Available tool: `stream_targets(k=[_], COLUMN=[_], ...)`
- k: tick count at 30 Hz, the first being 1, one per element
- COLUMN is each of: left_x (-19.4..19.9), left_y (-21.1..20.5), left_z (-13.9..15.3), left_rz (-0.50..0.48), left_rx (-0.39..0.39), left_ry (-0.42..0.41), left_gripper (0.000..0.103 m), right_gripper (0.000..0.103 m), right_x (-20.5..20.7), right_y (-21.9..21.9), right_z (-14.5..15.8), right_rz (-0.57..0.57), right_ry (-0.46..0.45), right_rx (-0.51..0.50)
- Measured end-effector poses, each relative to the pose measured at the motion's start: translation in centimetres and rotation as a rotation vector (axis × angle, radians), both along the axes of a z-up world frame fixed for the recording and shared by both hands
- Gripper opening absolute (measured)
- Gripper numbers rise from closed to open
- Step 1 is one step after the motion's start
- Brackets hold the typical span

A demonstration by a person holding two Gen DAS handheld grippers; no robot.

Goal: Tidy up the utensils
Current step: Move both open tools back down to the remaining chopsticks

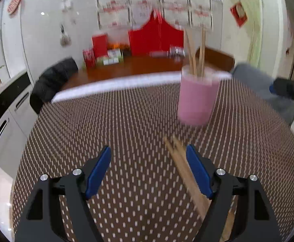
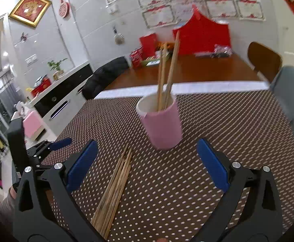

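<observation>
A pink cup (image 1: 196,100) (image 2: 162,123) stands on the dotted brown mat and holds a few upright wooden chopsticks (image 1: 195,50) (image 2: 167,72). A bundle of loose chopsticks (image 2: 114,189) (image 1: 185,173) lies flat on the mat in front of the cup. My left gripper (image 1: 149,161) is open and empty, with the loose bundle beside its right finger. My right gripper (image 2: 147,157) is open and empty above the mat, the bundle near its left finger. The left gripper also shows at the left edge of the right wrist view (image 2: 50,147).
The dotted mat (image 1: 126,131) (image 2: 227,121) covers the near table. Behind it is a brown table (image 2: 187,70) with red boxes (image 2: 147,44), a wooden chair (image 2: 264,60) and a black bag (image 1: 52,80). White cabinets (image 1: 3,125) stand at the left.
</observation>
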State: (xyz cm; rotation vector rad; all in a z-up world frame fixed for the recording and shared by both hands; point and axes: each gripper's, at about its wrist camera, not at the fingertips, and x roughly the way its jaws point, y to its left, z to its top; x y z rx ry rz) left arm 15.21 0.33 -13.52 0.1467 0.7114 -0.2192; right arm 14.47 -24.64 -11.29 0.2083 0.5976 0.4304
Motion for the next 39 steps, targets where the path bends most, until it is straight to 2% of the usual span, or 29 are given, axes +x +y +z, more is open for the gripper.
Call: stream_targets(k=[4,7,9,10,12,20,26,30,36,39], left_x=[0.0,0.1,0.3,-0.2,-0.7,-1.6,-2.3,-2.5,-2.2,-2.5], left_y=[-0.1,0.2,-0.1,-0.4,-0.6,0.5,-0.4,-1.4,-1.2,-1.8], left_z=[-3.1,-4.9,-6.1,-5.9,-5.8,-5.9,-5.9,-5.8,-5.7,-6.0], left_rz=[-0.040,-0.072,-0.069,-0.087,-0.117,-0.126,-0.126,-0.110,-0.081,-0.094], left_rx=[0.019,-0.046,-0.014,0.024,0.044,-0.013,0.021,0.018,-0.034,-0.018], left_ry=[0.120,0.164,0.219,0.195,0.184,0.218,0.199,0.195,0.216,0.206], left_gripper=[0.076,0.076,0.076,0.076,0.076,0.076,0.076,0.076,0.076,0.076], right_gripper=[0.097,0.097,0.097,0.097,0.097,0.097,0.097,0.097,0.097,0.097], right_x=[1.3,1.7,2.0,2.1,2.2,1.8,1.8,1.9,1.8,1.8], right_y=[0.6,1.3,1.1,0.9,0.2,0.5,1.2,1.8,2.6,2.5], right_z=[-3.4,-5.0,-5.5,-5.7,-5.8,-6.1,-6.3,-6.8,-6.9,-6.9], right_rz=[0.052,0.074,0.059,0.052,0.042,0.043,0.057,0.064,0.076,0.074], right_ry=[0.062,0.108,0.127,0.135,0.144,0.159,0.164,0.180,0.184,0.186], right_rx=[0.063,0.023,0.010,0.015,0.043,0.024,0.005,-0.016,-0.037,-0.036])
